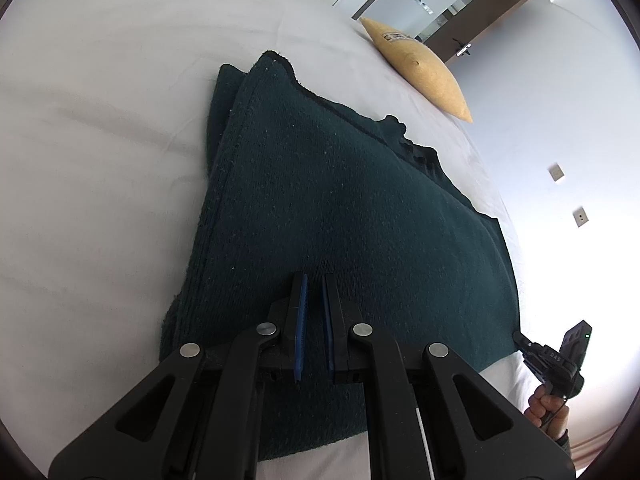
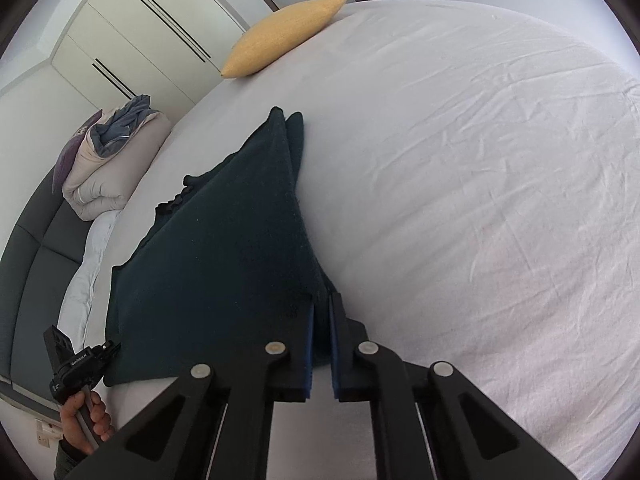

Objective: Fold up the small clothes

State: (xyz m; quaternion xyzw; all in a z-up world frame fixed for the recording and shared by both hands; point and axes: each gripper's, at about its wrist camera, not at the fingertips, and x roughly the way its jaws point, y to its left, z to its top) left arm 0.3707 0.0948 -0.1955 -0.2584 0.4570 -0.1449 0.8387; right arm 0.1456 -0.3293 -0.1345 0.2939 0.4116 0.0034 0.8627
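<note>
Nearest the left wrist camera, left gripper (image 1: 315,280) low over the dark green knitted garment (image 1: 340,200), blue pads drawn to a narrow slit with green cloth showing behind the gap. Impossible to tell whether any fabric is pinched there. In the right wrist view, seen from the side with its tip at the garment's near-left corner, in the left hand (image 2: 84,416).

At the bottom of the right wrist view, right gripper (image 2: 321,300) narrowed on the garment's near-right corner, cloth drawn up between the 2 pads and clamped. From the left camera, visible at the frame's right edge, tip meeting the garment's border, right hand (image 1: 548,404) around its handle.

Beyond both tools, garment folded in layers and spread flat on the white bed sheet (image 2: 480,160), 2 stacked edges showing at its far corner and a wavy, ruffled border along 1 side. Sheet lightly creased all around.

Farther off, at the bed's far edge, 1 yellow cushion (image 2: 280,36), well apart from the garment. Off the bed to the left of the right wrist view, a bundled beige duvet (image 2: 116,168) on a dark couch. Behind it, pale wardrobe doors (image 2: 132,40) with long dark handles.
</note>
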